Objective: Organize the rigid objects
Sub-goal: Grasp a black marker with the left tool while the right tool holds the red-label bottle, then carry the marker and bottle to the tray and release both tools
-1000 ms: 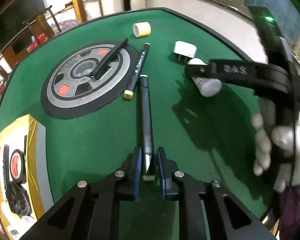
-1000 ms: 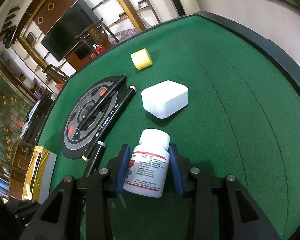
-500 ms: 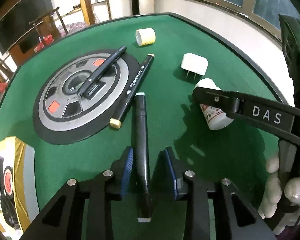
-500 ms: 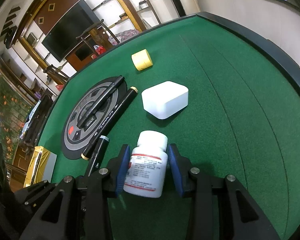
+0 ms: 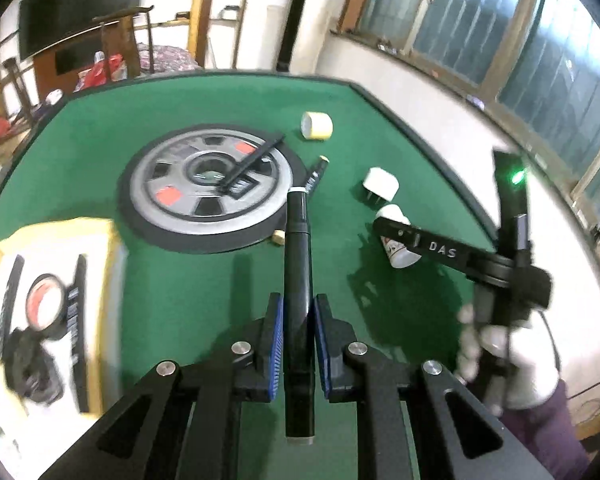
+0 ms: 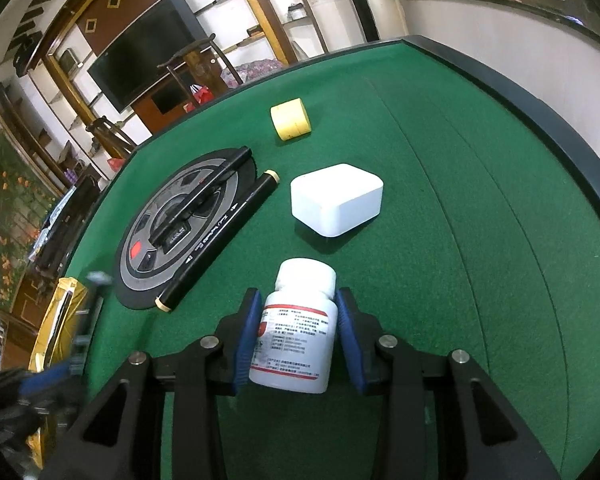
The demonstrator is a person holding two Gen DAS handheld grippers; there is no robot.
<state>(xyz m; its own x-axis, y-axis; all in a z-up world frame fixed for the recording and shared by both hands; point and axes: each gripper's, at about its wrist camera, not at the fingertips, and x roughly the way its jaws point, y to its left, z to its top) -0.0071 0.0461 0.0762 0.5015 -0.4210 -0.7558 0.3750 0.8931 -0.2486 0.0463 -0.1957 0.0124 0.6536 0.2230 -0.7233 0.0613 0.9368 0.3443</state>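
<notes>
The left gripper (image 5: pixel 296 332) tilts down over the green table (image 5: pixel 204 292) and squeezes a black marker (image 5: pixel 298 280), lifted off the felt. The right gripper (image 6: pixel 298 320) tilts down too, pinching a white pill bottle (image 6: pixel 296 332) with a red-striped label. A yellow box (image 5: pixel 56 312) holds black things and a tape roll.

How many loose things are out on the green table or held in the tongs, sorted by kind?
Markers and pens: 3 (held marker, marker with cream caps, thin pen on the disc)
Bottle: 1 (white bottle)
Charger plug: 1 (white plug)
Tape roll: 1 (yellow roll)
Round disc: 1 (grey disc)
Total: 7
</notes>
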